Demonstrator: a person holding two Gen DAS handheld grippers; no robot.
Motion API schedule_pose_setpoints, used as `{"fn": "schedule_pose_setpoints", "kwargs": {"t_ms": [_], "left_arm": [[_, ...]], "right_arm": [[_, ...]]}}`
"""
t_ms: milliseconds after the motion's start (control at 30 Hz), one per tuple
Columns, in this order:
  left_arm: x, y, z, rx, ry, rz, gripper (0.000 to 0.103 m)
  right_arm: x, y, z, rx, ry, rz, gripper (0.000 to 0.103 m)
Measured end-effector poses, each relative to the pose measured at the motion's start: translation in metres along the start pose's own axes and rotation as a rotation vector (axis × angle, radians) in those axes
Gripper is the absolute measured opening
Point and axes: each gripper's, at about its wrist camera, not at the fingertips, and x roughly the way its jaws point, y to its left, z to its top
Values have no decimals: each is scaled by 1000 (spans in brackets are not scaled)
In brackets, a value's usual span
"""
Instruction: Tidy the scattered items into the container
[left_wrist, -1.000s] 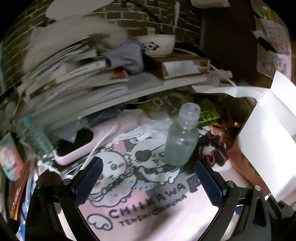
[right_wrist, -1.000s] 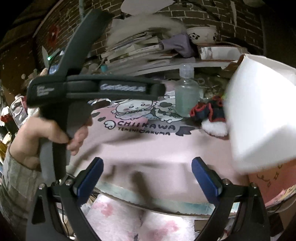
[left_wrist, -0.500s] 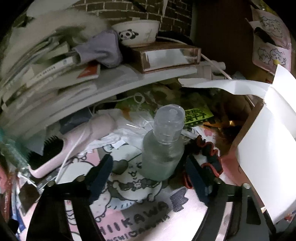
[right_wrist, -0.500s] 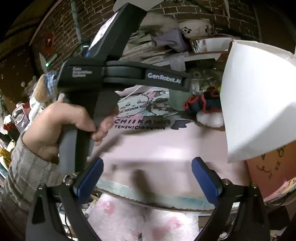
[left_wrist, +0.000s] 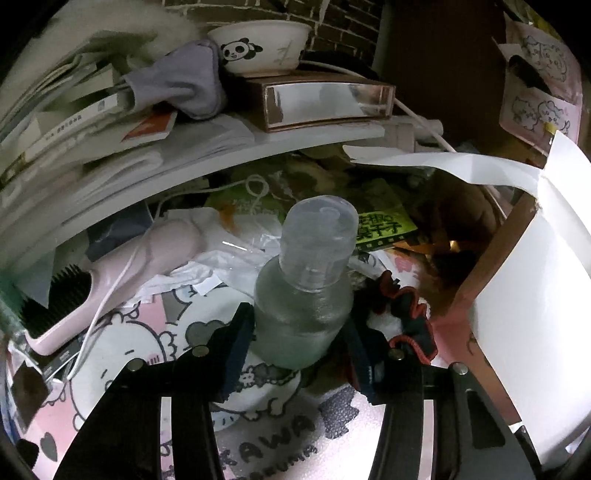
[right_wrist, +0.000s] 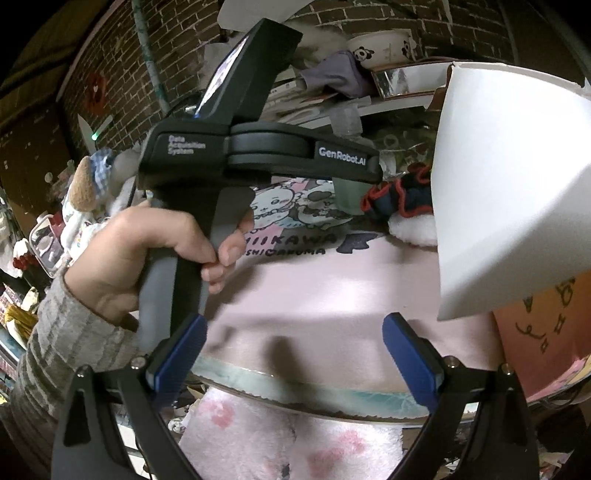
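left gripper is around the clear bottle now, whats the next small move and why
Probably squeeze the left gripper fully onto the clear bottle and lift it straight up. Its blue pads sit on either side of the bottle's lower body, the bottle stands upright on the pink mat, and the white box is open just to the right. The right gripper hangs open and empty.

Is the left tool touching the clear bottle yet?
Touching. In the left wrist view both blue pads of the left tool press against the sides of the clear bottle, with no gap visible on either side.
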Motion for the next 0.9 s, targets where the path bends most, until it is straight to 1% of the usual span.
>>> {"fn": "schedule_pose_setpoints", "kwargs": {"t_ms": [200,367,433,533,633,767,900], "left_arm": [[0,-1,0,-4,1,-1,45],[8,-1,-3,-19,27,0,45],[8,-1,-4,-21,22,-1,45],[5,-1,-5,-22,36,-16,44],[2,1,-6,-20,36,-12,44],[-14,7,-7,-39,7,-19,44],[-35,12,-8,-31,-19,-9,43]], "right_arm": [[0,-1,0,2,2,3,95],[-1,0,-1,3,2,1,95],[-1,0,-1,-1,-3,-6,95],[-1,0,-1,-2,-7,-19,95],[-1,-1,-3,5,-5,-20,95],[-1,1,-4,3,-8,-26,95],[-2,6,-6,-9,-14,-34,95]]}}
